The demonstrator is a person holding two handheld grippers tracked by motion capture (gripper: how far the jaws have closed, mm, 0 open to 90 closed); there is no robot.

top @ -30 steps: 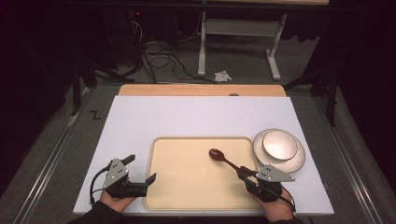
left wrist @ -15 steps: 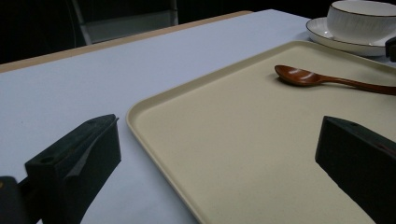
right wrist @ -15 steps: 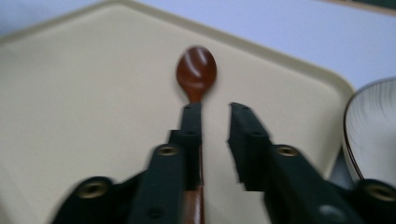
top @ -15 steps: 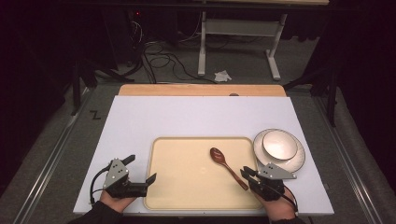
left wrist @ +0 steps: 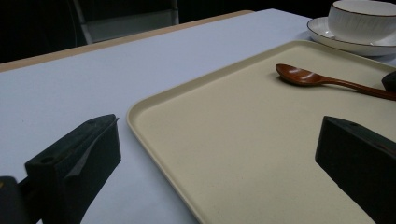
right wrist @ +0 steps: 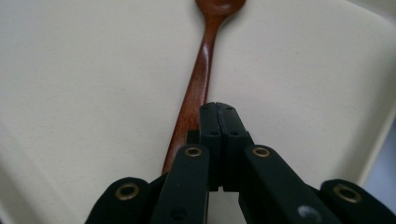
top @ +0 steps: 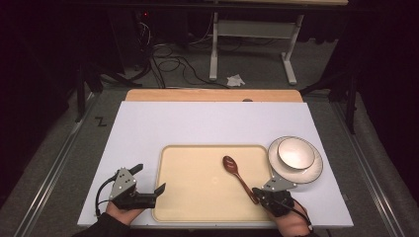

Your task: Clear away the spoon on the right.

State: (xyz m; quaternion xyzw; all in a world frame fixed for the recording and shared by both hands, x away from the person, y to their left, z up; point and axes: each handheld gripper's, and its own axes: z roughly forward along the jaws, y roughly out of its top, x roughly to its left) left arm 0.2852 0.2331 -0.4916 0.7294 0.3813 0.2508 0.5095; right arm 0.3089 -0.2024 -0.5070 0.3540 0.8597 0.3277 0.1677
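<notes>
So there's one wooden spoon [top: 239,177] lying on the cream tray [top: 197,197], bowl end toward 11 o'clock, handle running down to 5 o'clock. The right gripper [top: 258,193] sits right at the handle tip with its jaws pressed together; in the right gripper view the handle passes beside and under them, not between, so I'd say nothing's clamped. The left gripper [top: 150,186] has its jaws wide apart at the tray's 9 o'clock edge. My guess: spoon placed, bowl [top: 295,153] and plate [top: 310,170] at 2 o'clock untouched. Count: one spoon, one tray, one bowl, one plate, two grippers
</notes>
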